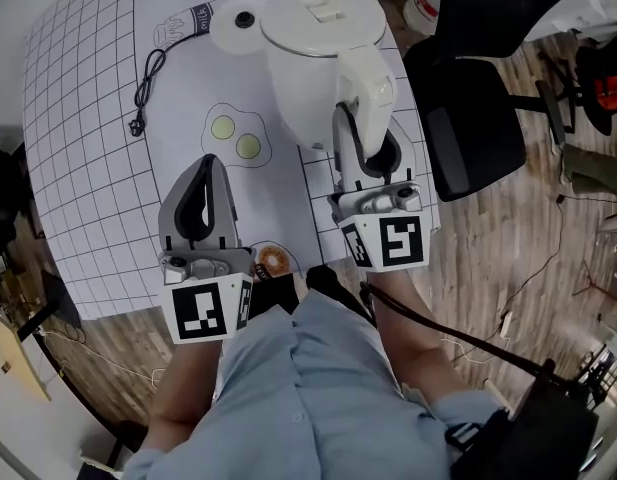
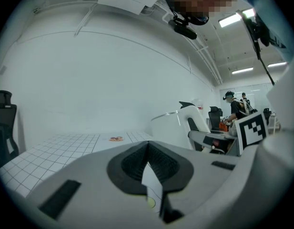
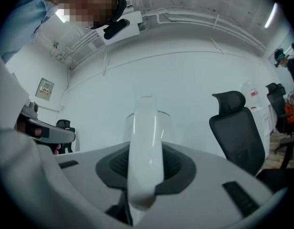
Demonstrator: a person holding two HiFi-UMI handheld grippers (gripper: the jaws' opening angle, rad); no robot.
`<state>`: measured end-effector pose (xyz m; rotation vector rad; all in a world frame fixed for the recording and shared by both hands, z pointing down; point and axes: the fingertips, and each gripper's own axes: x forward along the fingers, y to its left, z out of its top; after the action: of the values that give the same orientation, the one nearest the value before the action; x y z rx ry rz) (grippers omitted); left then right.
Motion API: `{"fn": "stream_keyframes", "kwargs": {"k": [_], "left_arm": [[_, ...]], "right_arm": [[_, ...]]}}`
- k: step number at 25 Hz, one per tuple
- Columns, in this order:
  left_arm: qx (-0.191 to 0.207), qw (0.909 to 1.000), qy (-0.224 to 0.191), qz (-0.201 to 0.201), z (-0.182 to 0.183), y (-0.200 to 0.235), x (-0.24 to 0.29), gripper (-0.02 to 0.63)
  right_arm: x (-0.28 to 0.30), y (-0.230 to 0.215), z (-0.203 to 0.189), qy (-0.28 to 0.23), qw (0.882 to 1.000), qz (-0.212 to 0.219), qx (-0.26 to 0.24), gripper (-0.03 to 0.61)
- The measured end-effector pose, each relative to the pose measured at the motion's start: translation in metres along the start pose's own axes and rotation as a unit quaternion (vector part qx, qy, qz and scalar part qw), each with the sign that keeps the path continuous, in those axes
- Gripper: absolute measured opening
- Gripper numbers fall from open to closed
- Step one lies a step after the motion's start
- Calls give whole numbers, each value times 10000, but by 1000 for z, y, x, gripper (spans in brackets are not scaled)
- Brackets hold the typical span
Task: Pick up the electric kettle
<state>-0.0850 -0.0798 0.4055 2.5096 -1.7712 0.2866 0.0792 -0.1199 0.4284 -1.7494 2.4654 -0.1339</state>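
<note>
We're over a white table [image 1: 88,118] covered by a gridded mat, with wood floor [image 1: 508,258] and a black office chair [image 1: 468,98] off to the right.

Now to the business end: the right gripper [image 3: 146,168] has its jaws only partly open, and the kettle's white handle [image 3: 144,147] fills the gap between them, dark pads [image 3: 180,168] against it on both sides. That reads as a grip, taken low on the handle's curve. Just beyond stands the electric kettle [image 1: 308,58], lid closed, upright near the far edge of the mat. I can't tell whether its bottom has left the table. Its round base [image 1: 243,23] lies just beside it to the left, and a black cord [image 1: 148,78] trails away across the grid.

The left gripper [image 1: 206,168] hangs over the mat, well apart from the kettle, jaws together on nothing.

So how to do this well? I'd say squeeze firmly before taking the weight, because the body sits ahead of the handle and will want to swing down and forward. Lift straight up with the wrist level so the kettle doesn't tilt. Clear the base and cord on the left. The left gripper is best kept out of the way.
</note>
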Motion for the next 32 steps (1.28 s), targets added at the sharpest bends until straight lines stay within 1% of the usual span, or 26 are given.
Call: {"fn": "stream_keyframes", "kwargs": {"k": [6, 16, 22, 23, 25, 27, 30, 32], "left_arm": [[49, 9999, -108, -28, 9, -13, -11, 0], [170, 9994, -309, -52, 28, -34, -35, 0], [228, 9987, -454, 11, 39, -44, -47, 0], [233, 9986, -478, 25, 41, -46, -49, 0], [253, 9982, -537, 59, 46, -48, -54, 0], [276, 9977, -613, 94, 51, -52, -59, 0], [234, 9970, -729, 145, 57, -58, -70, 0], [211, 9965, -789, 182, 59, -63, -77, 0]], "right_arm": [[-23, 4, -17, 174, 9995, 187, -178, 98], [-56, -4, -58, 712, 9970, 13, -309, 98], [-56, -4, -59, 772, 9961, 73, -409, 105], [-55, -4, -58, 803, 9958, 69, -427, 119], [-55, -6, -59, 924, 9949, 61, -407, 171], [-59, -8, -66, 1140, 9929, 48, -325, 211], [-73, -7, -82, 1508, 9885, 62, -133, 240], [-88, -5, -86, 1630, 9866, 50, -53, 244]]}}
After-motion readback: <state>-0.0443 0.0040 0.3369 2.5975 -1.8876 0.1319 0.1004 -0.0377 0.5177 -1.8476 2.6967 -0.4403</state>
